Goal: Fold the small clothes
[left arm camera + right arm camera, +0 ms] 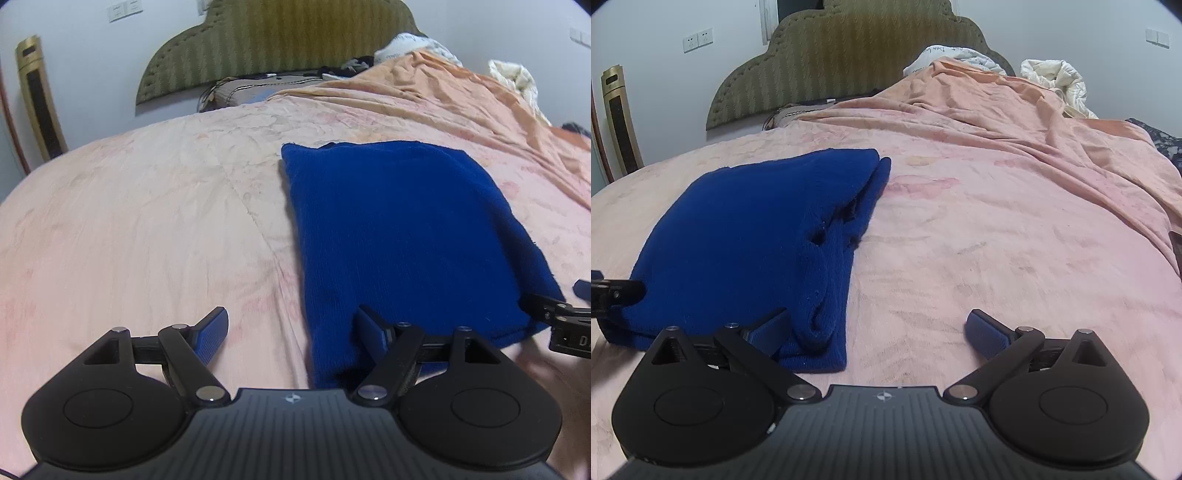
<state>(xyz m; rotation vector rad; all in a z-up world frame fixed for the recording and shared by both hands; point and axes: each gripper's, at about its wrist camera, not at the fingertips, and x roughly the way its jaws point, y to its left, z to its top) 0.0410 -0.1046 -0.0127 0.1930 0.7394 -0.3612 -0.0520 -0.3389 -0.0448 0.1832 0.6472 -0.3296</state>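
A dark blue knit garment point(410, 236) lies folded into a rectangle on the pink bedspread point(147, 221). My left gripper point(291, 328) is open at its near left corner, one finger on the bedspread, the other over the cloth's near edge. My right gripper point(877, 332) is open at the garment's point(750, 236) near right corner, its left finger over the cloth, its right finger above the bedspread point(997, 240). Each gripper shows at the edge of the other's view: the right one point(561, 321) and the left one point(613, 295).
A rumpled orange blanket point(1015, 110) lies piled at the far right of the bed. White bedding point(1056, 81) sits by the green headboard point(842, 55). A gold floor appliance point(37, 99) stands at the left wall.
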